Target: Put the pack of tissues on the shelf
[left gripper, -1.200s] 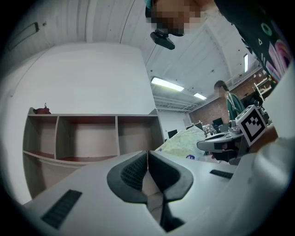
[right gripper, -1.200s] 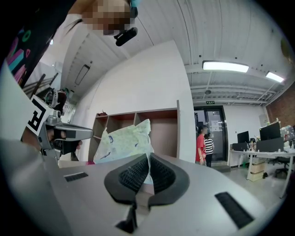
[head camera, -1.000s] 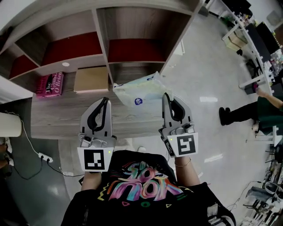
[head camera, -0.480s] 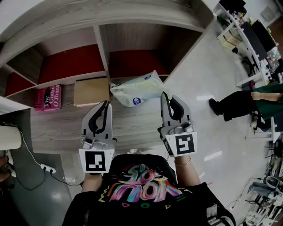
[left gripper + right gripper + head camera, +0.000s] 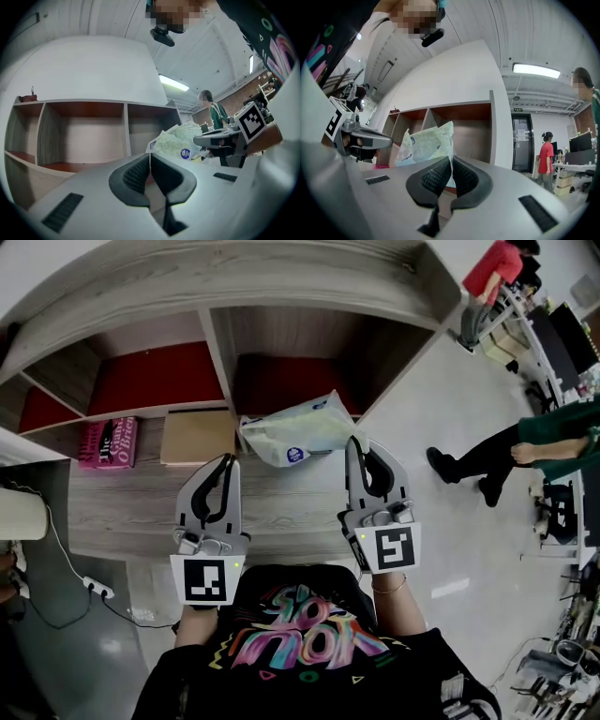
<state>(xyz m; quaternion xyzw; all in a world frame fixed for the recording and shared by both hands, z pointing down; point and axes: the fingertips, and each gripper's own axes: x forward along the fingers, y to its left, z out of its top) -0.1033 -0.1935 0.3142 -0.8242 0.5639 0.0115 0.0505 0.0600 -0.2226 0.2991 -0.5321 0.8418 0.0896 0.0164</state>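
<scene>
Fingers of our right gripper point(image 5: 353, 441) pinch the edge of the tissues point(image 5: 298, 426), holding them over the desk point(image 5: 131, 495) before the shelf point(image 5: 217, 343). Our left gripper point(image 5: 225, 459) is closed, empty. We cannot read the blue label point(image 5: 293, 455).

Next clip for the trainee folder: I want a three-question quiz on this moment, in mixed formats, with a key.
1. Multiple choice: what holds the pale green plastic pack of tissues? A: left gripper. B: right gripper. C: neither.
2. True or false: the left gripper's fingers stand wide apart.
3. Fill in: on the grey wooden shelf, the flat tan box lies beside a ____ book.

Key
1. B: its fingers pinch the pack's edge.
2. False: they are shut together, with nothing between them.
3. Pink: the pink book lies at the box's left in the head view.
</scene>
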